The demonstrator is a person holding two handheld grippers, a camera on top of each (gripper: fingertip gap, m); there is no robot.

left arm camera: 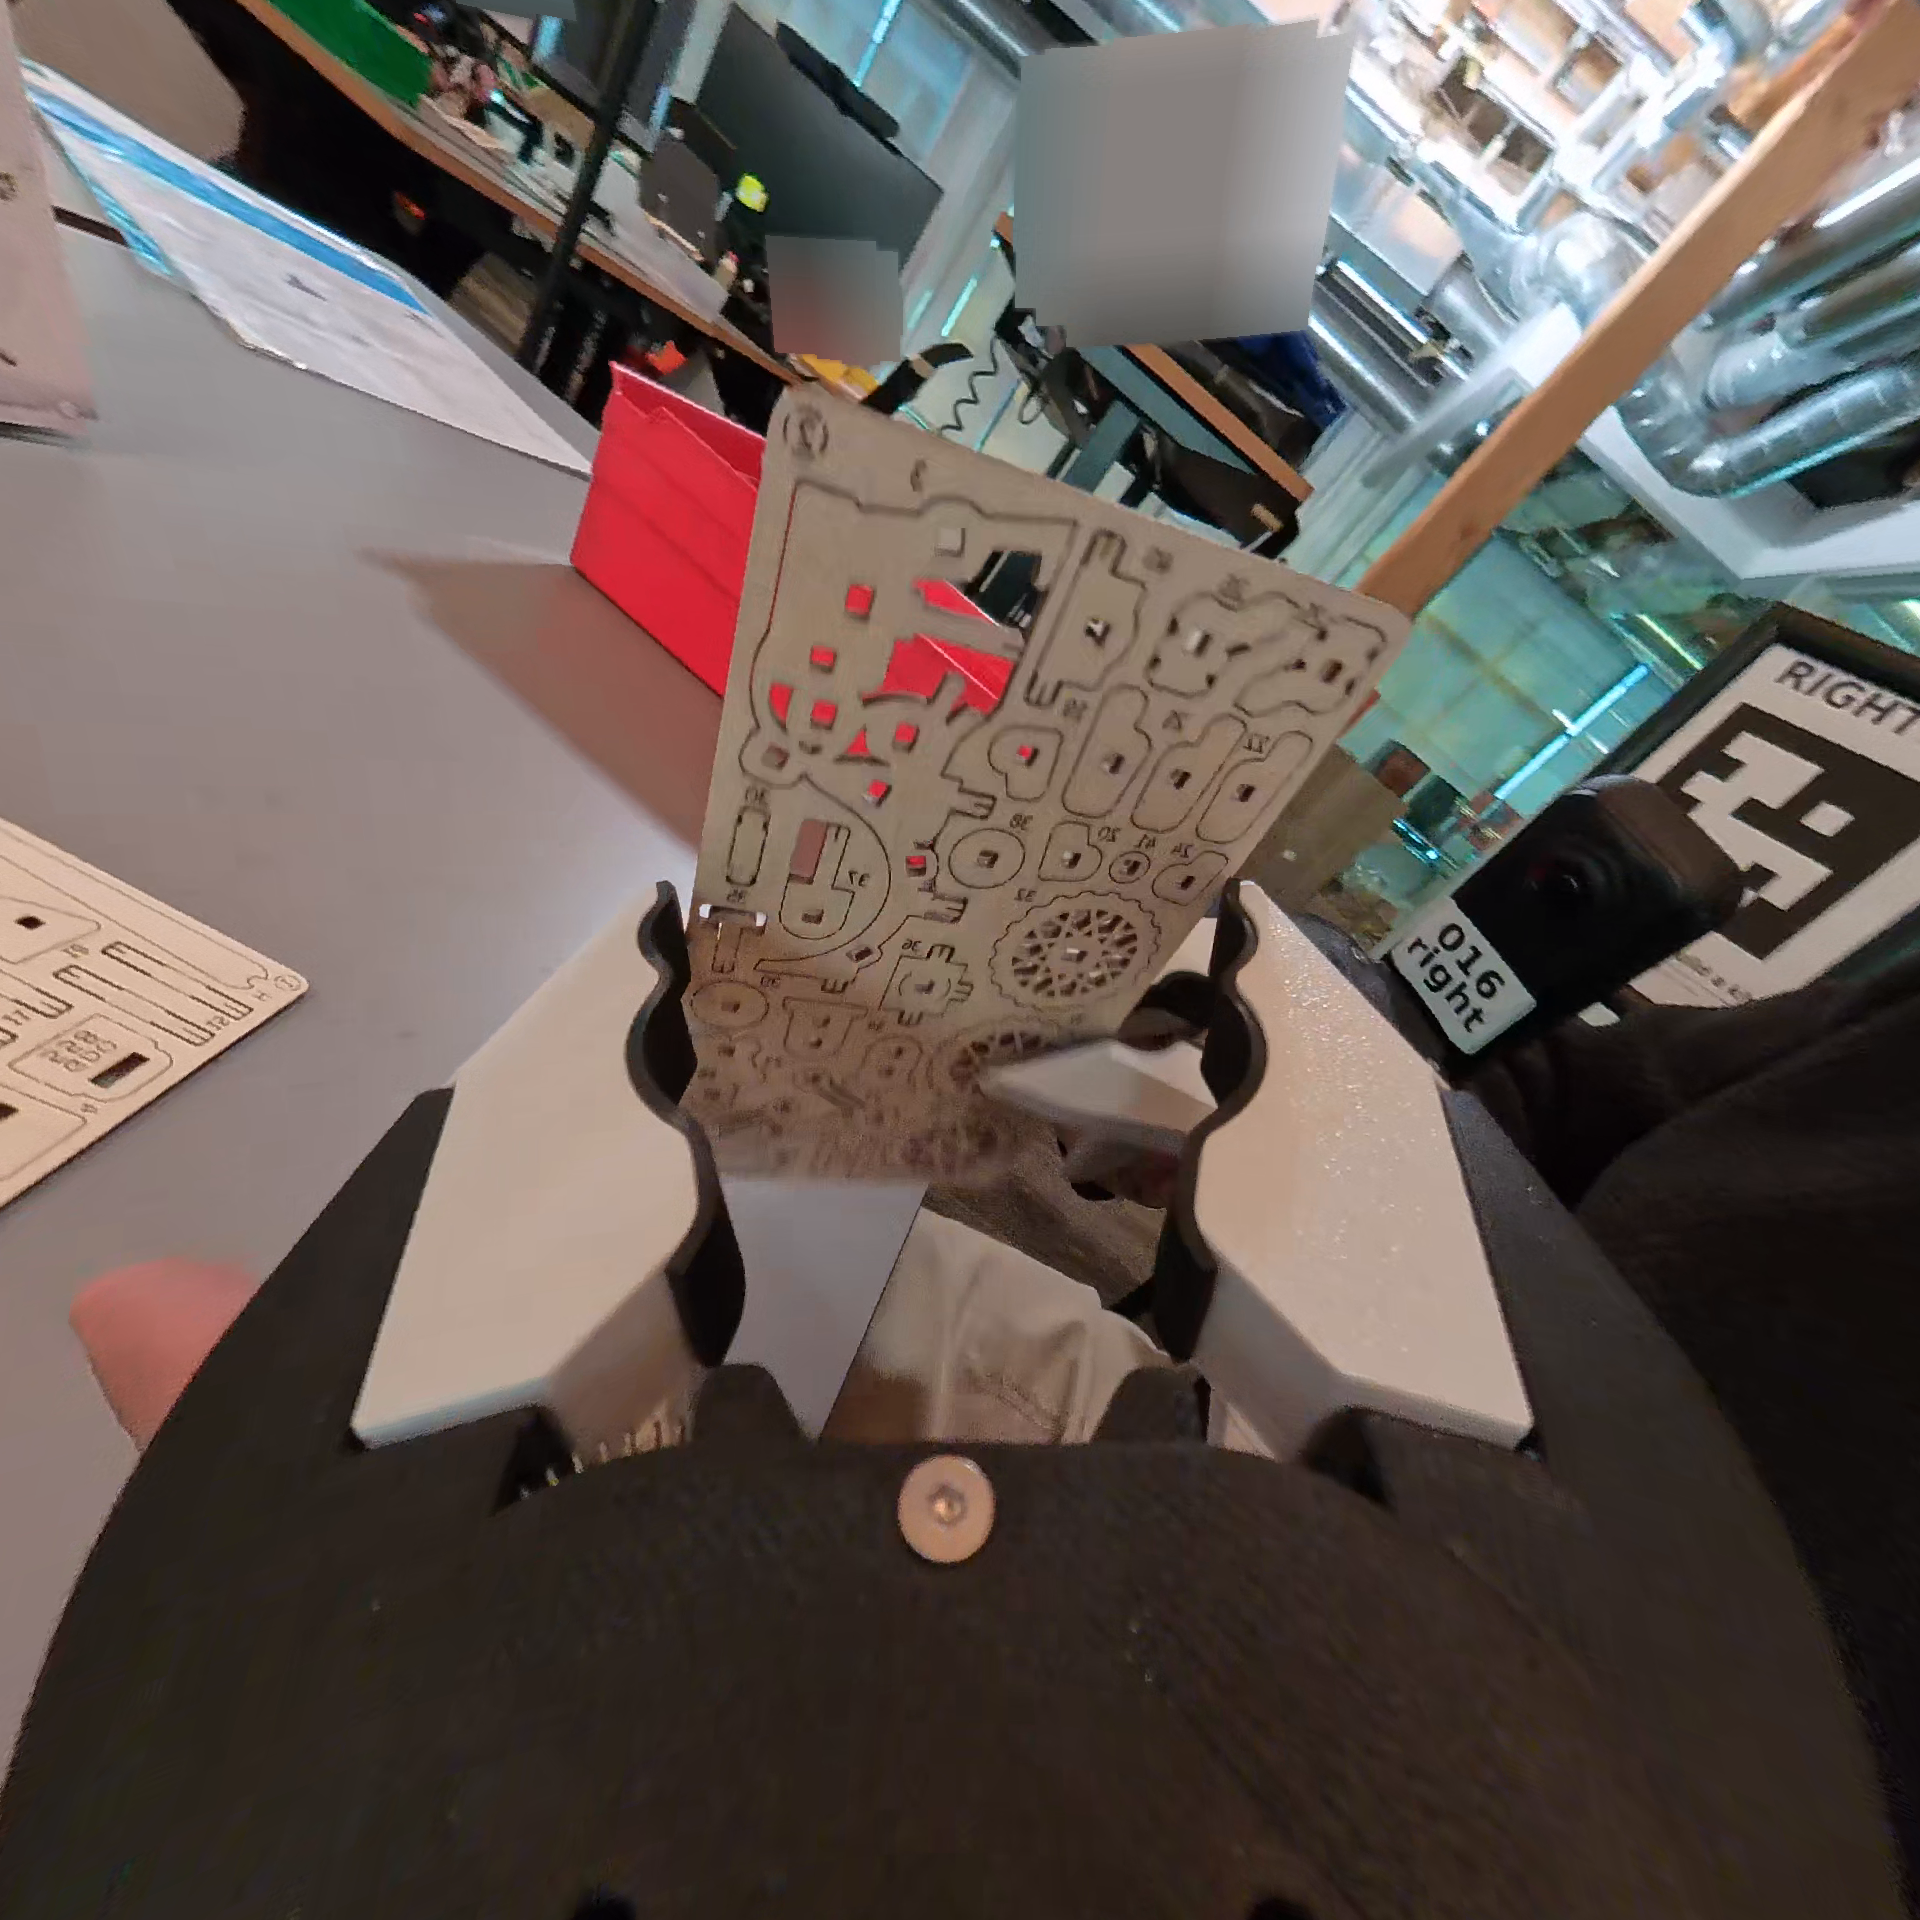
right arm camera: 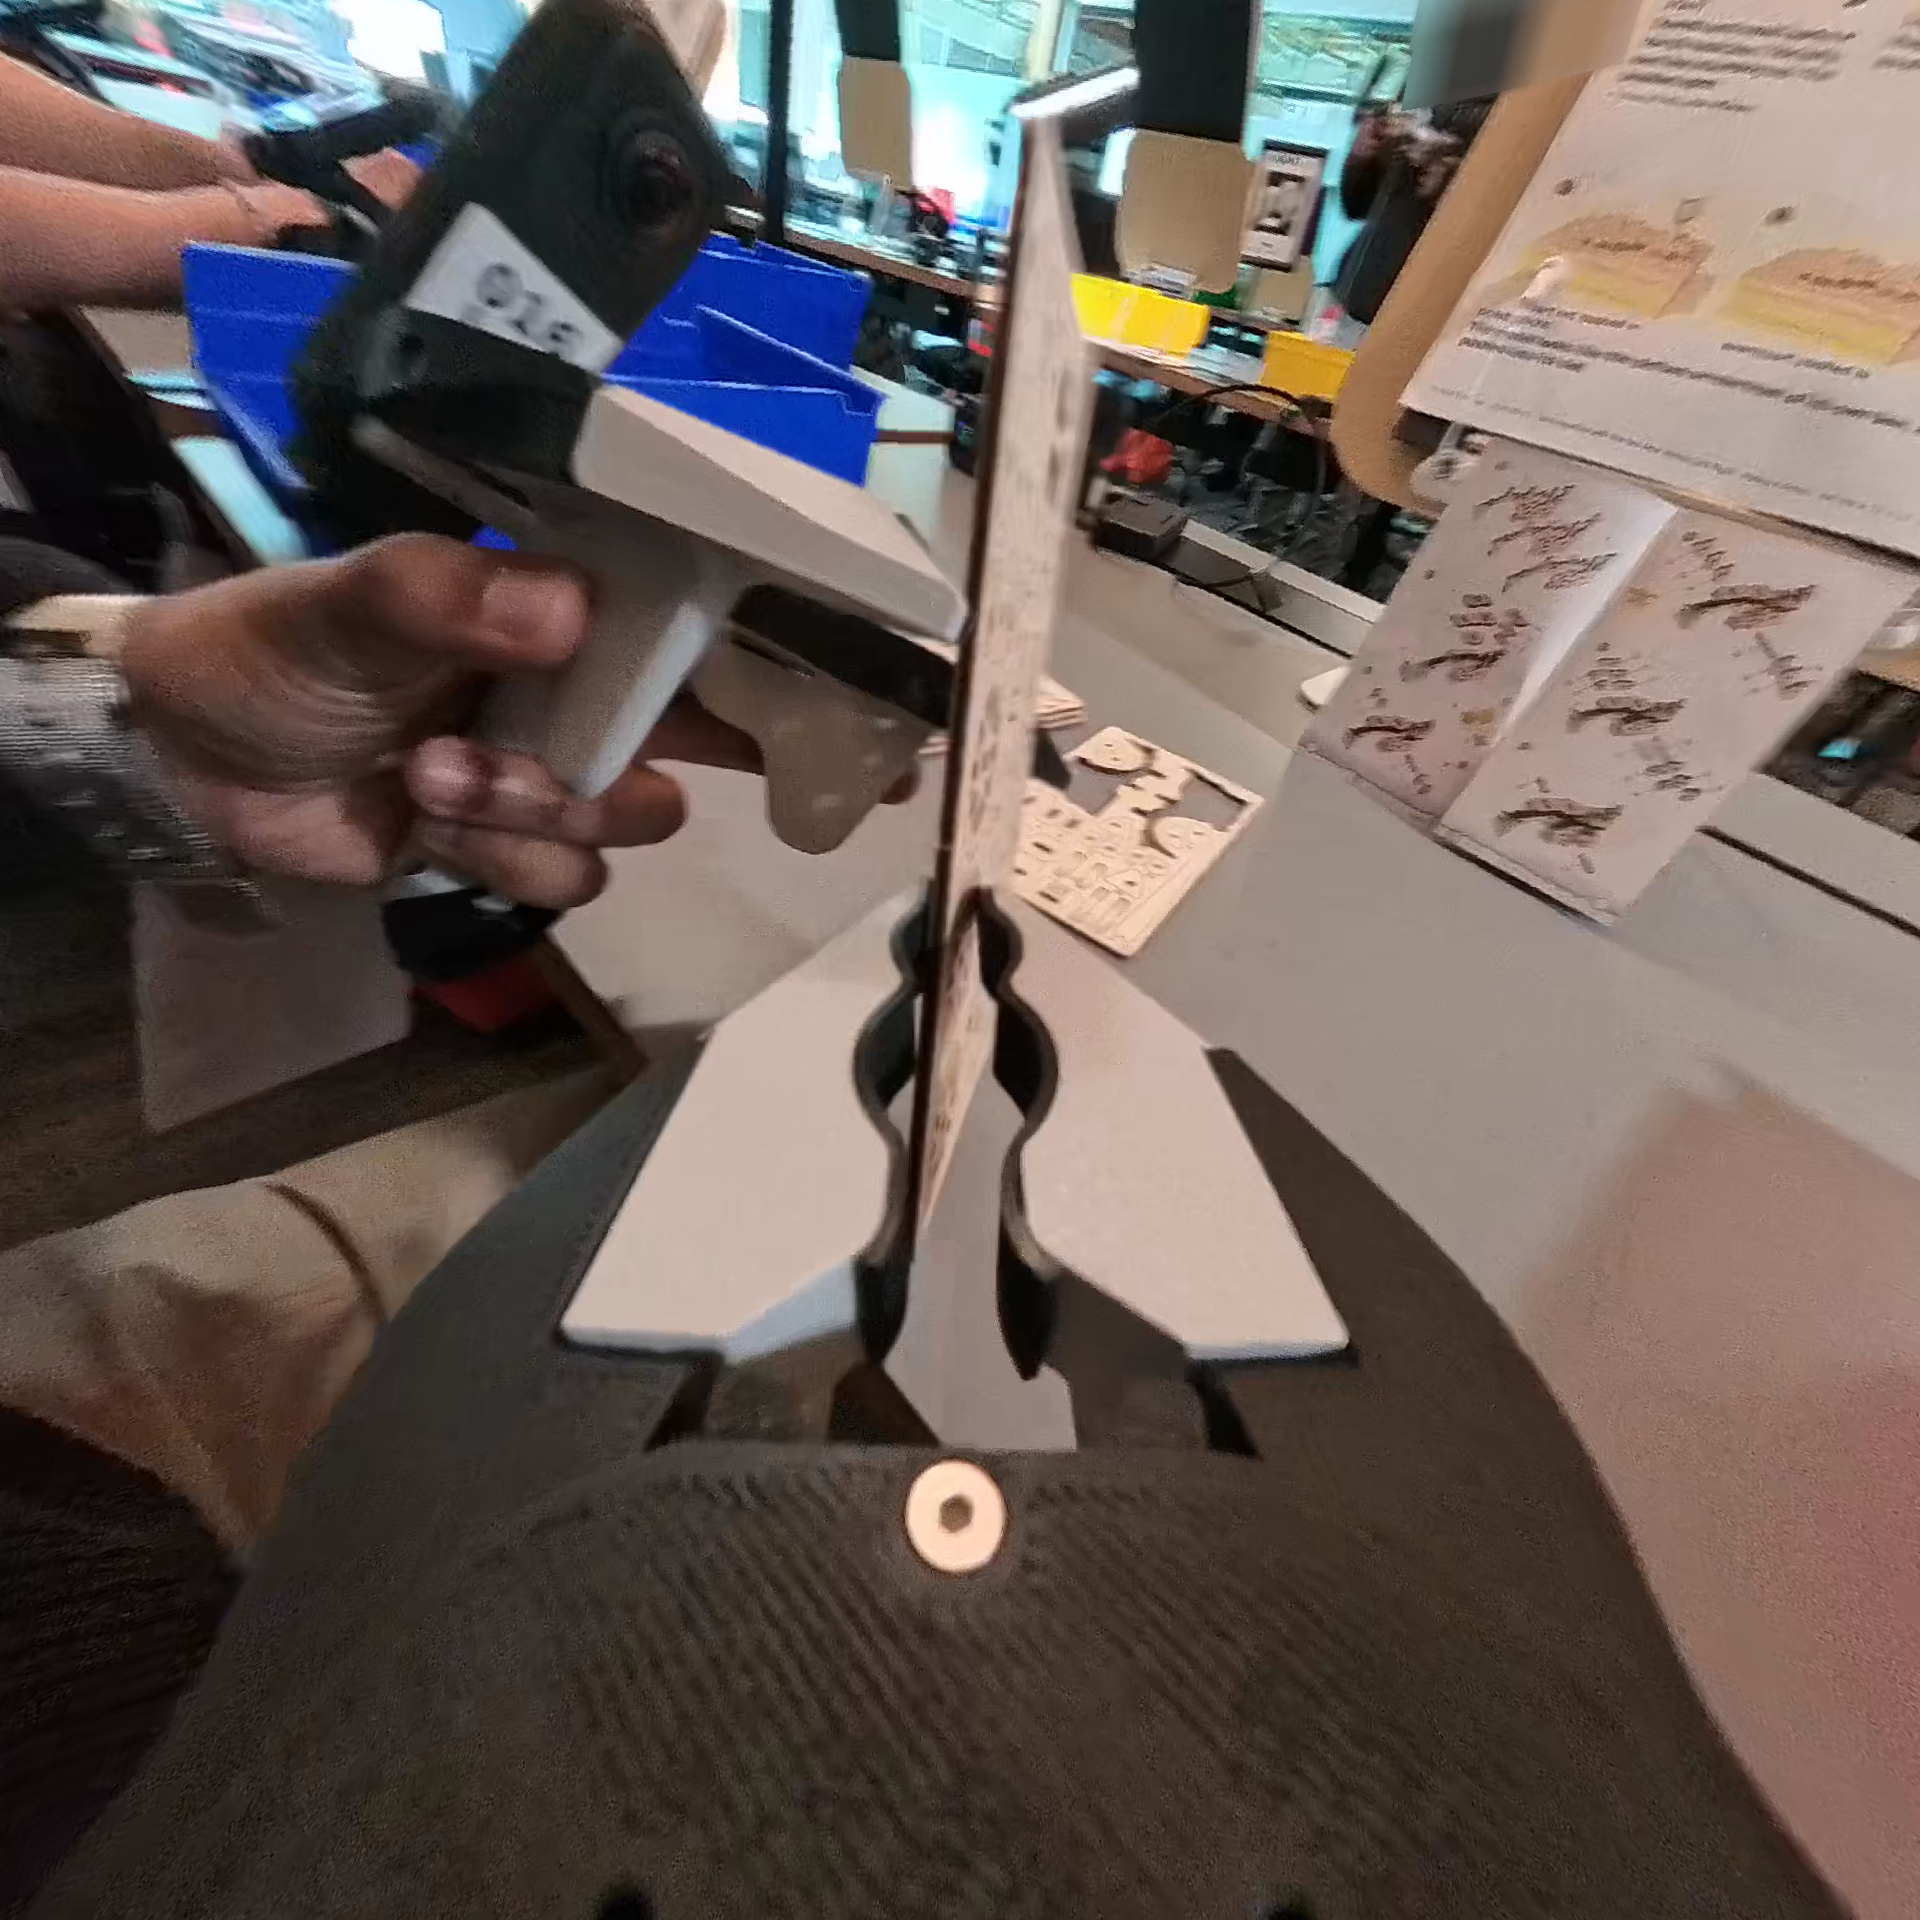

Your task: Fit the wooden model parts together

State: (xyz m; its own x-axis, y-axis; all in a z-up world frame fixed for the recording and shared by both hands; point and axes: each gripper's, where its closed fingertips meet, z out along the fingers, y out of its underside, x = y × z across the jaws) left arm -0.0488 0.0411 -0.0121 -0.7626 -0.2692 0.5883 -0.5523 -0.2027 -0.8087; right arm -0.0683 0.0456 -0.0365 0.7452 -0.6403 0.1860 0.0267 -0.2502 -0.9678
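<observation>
Right gripper (right arm camera: 951, 1039) was clamped on the lower edge of the wooden parts sheet (right arm camera: 1023, 582), holding it upright for part removal. Left gripper (left arm camera: 951, 997) stood wide, its fingers at the sheet's face. Beyond lay another sheet (right arm camera: 1127, 831) on the grey table (right arm camera: 1403, 1039), workshop benches behind.

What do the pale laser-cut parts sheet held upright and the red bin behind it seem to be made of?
Pale laser-cut parts sheet: thin plywood, apparently; matte, with dark burnt-looking cut lines and edge. Red bin: likely moulded plastic; uniform colour, smooth faces, slight sheen.
</observation>
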